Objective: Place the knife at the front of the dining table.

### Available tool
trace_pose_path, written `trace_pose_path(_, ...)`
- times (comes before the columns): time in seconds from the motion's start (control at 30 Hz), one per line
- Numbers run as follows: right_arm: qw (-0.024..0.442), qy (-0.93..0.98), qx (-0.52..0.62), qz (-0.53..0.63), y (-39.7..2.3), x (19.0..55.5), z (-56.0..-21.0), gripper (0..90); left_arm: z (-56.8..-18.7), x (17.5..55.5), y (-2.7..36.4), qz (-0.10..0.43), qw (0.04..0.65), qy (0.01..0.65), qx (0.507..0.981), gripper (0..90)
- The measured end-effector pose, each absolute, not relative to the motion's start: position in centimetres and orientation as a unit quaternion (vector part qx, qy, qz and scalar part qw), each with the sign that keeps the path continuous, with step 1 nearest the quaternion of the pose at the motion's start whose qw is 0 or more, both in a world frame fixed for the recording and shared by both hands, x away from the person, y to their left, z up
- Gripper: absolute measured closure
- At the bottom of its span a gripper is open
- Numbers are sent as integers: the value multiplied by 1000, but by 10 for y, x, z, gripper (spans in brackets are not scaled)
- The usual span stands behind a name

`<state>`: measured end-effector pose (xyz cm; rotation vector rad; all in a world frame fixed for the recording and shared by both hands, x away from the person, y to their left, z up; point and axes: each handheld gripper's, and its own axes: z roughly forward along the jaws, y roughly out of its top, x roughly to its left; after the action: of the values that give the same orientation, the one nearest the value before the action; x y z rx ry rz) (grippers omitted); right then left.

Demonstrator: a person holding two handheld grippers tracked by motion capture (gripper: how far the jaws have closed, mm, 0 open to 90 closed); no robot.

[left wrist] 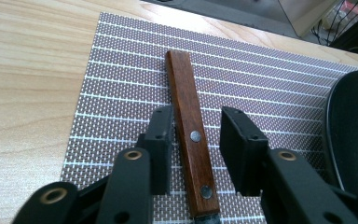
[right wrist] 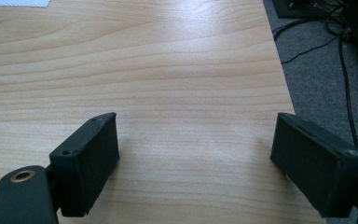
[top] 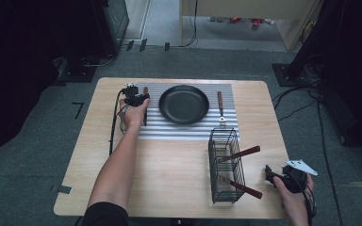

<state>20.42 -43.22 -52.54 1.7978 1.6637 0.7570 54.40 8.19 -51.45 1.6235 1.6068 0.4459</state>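
A wire basket [top: 225, 165] is standing on the near right of the table [top: 179, 179], holding two wooden-handled utensils [top: 240, 154]. Two more are lying on the striped mat [top: 188, 131], flanking one black pan [top: 184, 104]. The left tool [left wrist: 196, 135] is straddling the left utensil's wooden handle [left wrist: 186, 112], pads slightly off it. The right tool [right wrist: 196, 163] is gaping wide above bare table.

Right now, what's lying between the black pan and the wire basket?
In the high view, a wooden-handled utensil lies on the striped mat, between pan and basket.

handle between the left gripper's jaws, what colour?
Reddish-brown wood with two metal rivets; the handle shows best in the left gripper view.
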Motion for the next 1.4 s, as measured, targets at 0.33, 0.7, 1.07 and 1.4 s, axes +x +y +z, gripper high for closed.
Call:
trace_pose_path(0.33, 285, 622, 672, 283, -432, 204, -525, 146, -516, 543, 80, 184, 395, 620, 653, 716)
trace_pose_path(0.7, 285, 622, 672, 283, -432, 204, -525, 146, -514, 541, 79, 217, 389, 594, 670, 484)
trace_pose_path(1.07, 285, 623, 671, 283, -432, 204, -525, 146, -482, 524, 81, 223, 380, 572, 692, 200)
trace_pose_path(1.4, 285, 623, 671, 283, -432, 204, -525, 146, -463, 481, 93, 233, 387, 548, 704, 139)
